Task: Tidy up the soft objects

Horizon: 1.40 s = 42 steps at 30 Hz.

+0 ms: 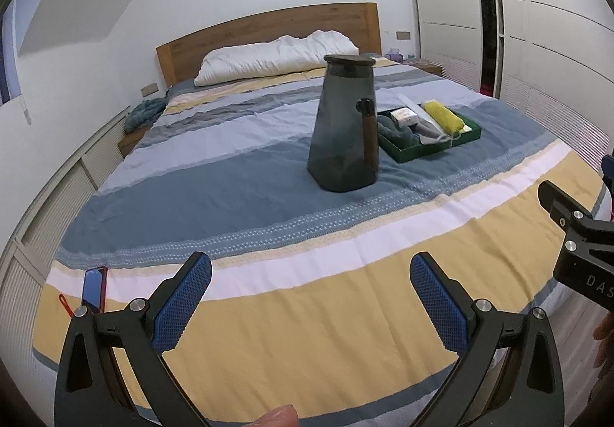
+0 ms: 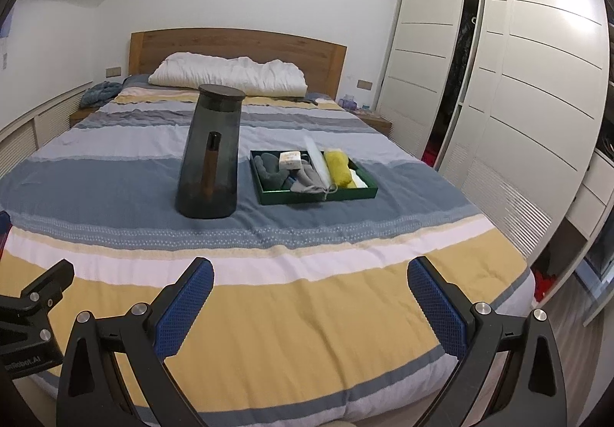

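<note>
Both my left gripper point(image 1: 311, 298) and right gripper point(image 2: 311, 298) gape empty, well short of the green tray point(image 2: 318, 195) just beside the grey jug point(image 2: 211, 154).

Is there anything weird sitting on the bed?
Yes. A tall dark pitcher stands upright on the striped bedspread, left of the green tray of soft things. A hard jug on a soft bed looks odd and could tip. Nothing looks spilled.
</note>
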{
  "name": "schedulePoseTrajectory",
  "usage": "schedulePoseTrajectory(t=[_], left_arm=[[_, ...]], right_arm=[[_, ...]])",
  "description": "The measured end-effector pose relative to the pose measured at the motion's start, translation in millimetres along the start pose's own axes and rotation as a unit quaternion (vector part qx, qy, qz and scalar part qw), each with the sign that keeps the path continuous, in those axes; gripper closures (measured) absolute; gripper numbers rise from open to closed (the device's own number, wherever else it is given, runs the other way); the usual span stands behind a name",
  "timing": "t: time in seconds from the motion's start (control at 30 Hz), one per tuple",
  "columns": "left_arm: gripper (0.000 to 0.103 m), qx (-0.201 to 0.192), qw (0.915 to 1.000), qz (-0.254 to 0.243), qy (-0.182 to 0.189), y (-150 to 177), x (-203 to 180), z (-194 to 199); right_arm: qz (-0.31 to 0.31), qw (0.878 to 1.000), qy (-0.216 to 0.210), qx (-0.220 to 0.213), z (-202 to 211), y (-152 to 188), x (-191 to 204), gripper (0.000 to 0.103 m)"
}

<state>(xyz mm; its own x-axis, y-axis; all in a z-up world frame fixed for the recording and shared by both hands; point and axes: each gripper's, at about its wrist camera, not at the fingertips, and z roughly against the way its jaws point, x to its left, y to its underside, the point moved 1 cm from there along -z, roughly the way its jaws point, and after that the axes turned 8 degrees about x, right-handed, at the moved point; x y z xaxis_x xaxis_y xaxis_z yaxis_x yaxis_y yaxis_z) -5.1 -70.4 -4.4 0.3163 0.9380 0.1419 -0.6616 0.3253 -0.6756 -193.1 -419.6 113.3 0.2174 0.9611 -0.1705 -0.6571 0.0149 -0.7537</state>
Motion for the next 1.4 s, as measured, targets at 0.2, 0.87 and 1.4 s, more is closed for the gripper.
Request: schedulePoseTrajectory(t=[0.2, 0.87, 1.4], left_arm=[[0.001, 0.004, 0.9999, 0.011, 0.007, -3, 11, -4], [0.001, -0.021, 0.9995, 0.009, 0.022, -33, 12, 9], [0.001, 0.012, 0.9997, 0.017, 0.012, 45, 18, 29]], right_arm=[[0.008, 1.000, 0.002, -0.002, -4, -5, 10, 0.000], [-0.007, 0.999, 0.014, -0.035, -3, -35, 11, 0.000], [-0.004, 0.999, -0.019, 0.048, -1, 52, -30, 0.000]])
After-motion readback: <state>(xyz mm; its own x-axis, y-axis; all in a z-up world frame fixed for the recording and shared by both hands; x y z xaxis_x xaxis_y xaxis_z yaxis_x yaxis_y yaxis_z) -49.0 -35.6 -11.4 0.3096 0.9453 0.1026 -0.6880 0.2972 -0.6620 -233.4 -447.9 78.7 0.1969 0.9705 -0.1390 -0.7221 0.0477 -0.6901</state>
